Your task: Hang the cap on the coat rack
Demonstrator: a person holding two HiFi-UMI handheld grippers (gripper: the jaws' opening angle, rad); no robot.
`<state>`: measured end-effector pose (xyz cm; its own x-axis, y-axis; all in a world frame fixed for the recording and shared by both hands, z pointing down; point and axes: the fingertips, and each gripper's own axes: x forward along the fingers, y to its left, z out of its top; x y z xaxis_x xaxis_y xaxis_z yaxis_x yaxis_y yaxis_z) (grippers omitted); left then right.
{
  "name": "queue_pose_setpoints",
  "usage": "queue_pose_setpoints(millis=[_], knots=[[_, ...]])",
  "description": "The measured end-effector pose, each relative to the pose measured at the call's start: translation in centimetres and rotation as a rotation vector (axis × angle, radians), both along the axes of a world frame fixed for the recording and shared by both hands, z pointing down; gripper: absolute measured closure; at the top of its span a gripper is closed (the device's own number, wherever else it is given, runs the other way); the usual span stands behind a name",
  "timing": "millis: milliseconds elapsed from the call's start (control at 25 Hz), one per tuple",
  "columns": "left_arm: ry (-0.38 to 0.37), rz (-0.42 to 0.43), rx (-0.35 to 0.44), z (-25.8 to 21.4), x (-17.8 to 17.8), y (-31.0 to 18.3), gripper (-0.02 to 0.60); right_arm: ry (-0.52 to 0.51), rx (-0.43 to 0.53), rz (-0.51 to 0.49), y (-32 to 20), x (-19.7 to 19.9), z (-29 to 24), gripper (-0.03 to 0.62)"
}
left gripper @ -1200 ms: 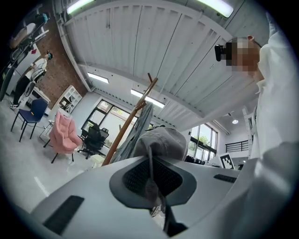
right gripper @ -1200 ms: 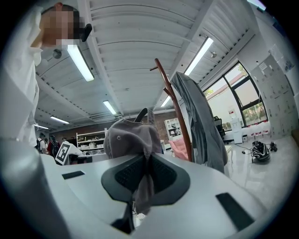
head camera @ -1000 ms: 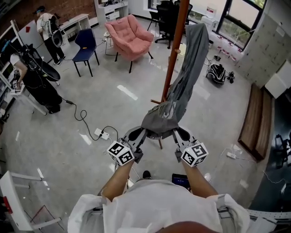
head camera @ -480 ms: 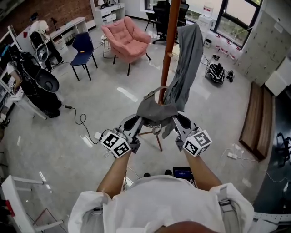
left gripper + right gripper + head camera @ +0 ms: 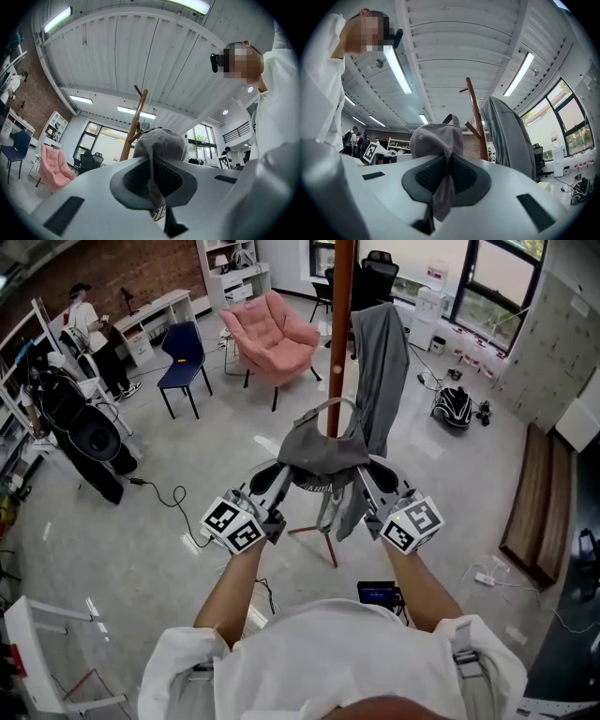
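— Where was the left claw point(image 5: 274, 476)?

— Held up in front of the person, with its jaws pressed together on the left edge of the grey cap point(image 5: 319, 451). Its own view showed a fold of cloth pinched between the dark pads point(image 5: 136, 176).

— And the cap itself?

— Stretched in the air between the two claws, crown upward. Its back strap arched up just in front of the coat rack point(image 5: 339, 334). I couldn't tell whether the strap touched the pole.

— The right claw point(image 5: 367, 474)?

— Just as tight. Its jaws were shut on the cap's right edge, and a strip of fabric trailed down out of the grip.

— What lay beyond them?

— The rack's brown pole rose just past the claws, roughly midway between them. A grey garment point(image 5: 380, 362) hung from it on the right claw's side, its lower end dropping close to that claw. A pink armchair point(image 5: 272, 329) stood on the floor well beyond the left claw.
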<state>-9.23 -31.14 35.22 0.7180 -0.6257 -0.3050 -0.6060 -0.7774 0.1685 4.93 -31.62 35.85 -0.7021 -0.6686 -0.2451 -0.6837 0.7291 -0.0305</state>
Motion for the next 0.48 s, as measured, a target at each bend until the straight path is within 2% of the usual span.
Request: queue_pose_setpoints(millis=[160,480], knots=[[-0.017,-0.015,0.039,-1.9,0.6,-1.1,0.558,-0.011,0.033,-0.015,-1.0,0.5,-1.6,0.555],[-0.011,-0.049,0.051,-3.2,1.1,-3.8,0.558,-0.009,0.073,-0.025,-4.0,0.7,-3.0,0.555]])
